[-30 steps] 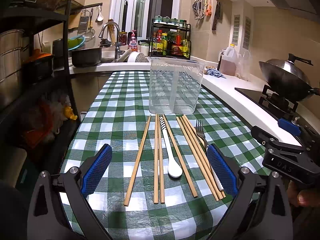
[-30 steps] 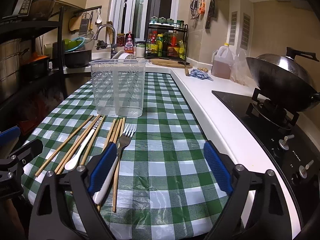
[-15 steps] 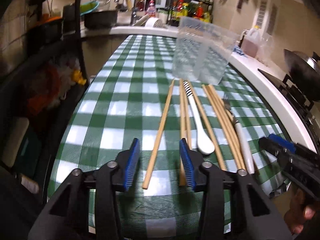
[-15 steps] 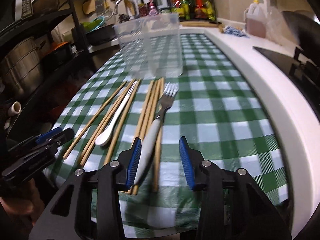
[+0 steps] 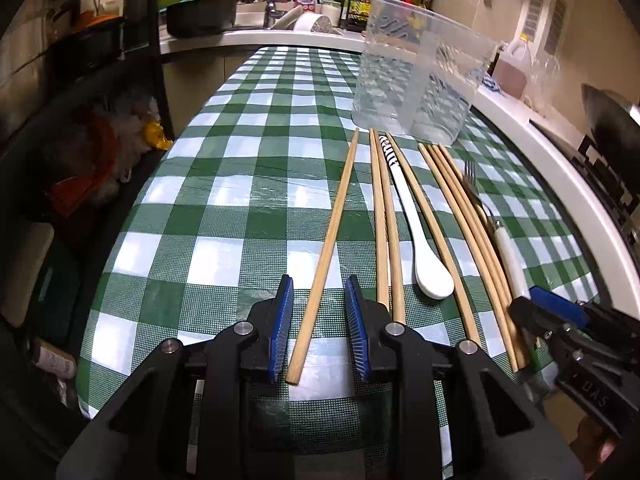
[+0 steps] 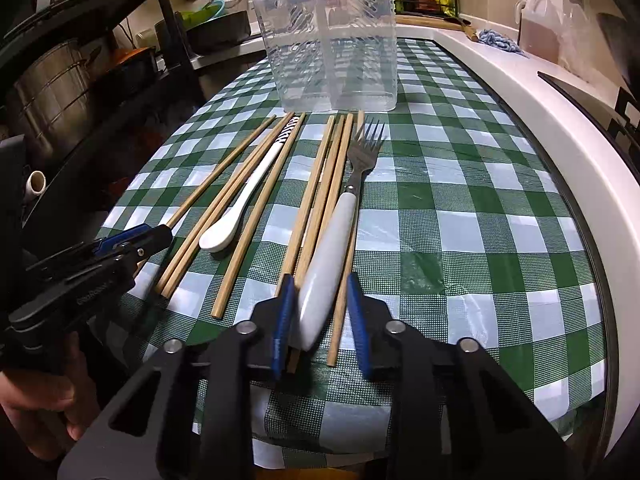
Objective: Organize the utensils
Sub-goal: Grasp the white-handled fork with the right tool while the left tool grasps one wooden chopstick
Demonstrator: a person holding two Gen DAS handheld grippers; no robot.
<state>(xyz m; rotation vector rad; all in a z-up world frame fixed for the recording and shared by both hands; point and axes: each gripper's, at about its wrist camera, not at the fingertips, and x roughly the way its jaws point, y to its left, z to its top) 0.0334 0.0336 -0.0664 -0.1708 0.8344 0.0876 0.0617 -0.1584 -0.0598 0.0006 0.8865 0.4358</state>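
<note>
Several wooden chopsticks, a white spoon (image 5: 424, 264) with a striped handle and a white-handled fork (image 6: 340, 216) lie side by side on the green checked tablecloth (image 5: 240, 200). Behind them stands a clear plastic utensil holder (image 5: 416, 80). My left gripper (image 5: 318, 286) is low over the near end of the leftmost chopstick (image 5: 336, 216). Its jaws are closing, with gaps on both sides of the stick. My right gripper (image 6: 320, 280) straddles the fork's handle and a chopstick beside it. Its jaws are closing too, and the right pad stands clear.
A white counter (image 6: 560, 128) runs along the table's right side, with a stove and a wok (image 5: 612, 120) beyond. On the left stands a dark shelf with pots (image 6: 52, 96). A sink and a bottle rack are at the back. A hand (image 6: 36, 404) holds the left gripper.
Both grippers have dropped toward the near ends of the utensils and tilted down. Their jaws went from wide apart to narrow, the left around a chopstick, the right around the fork's handle.
</note>
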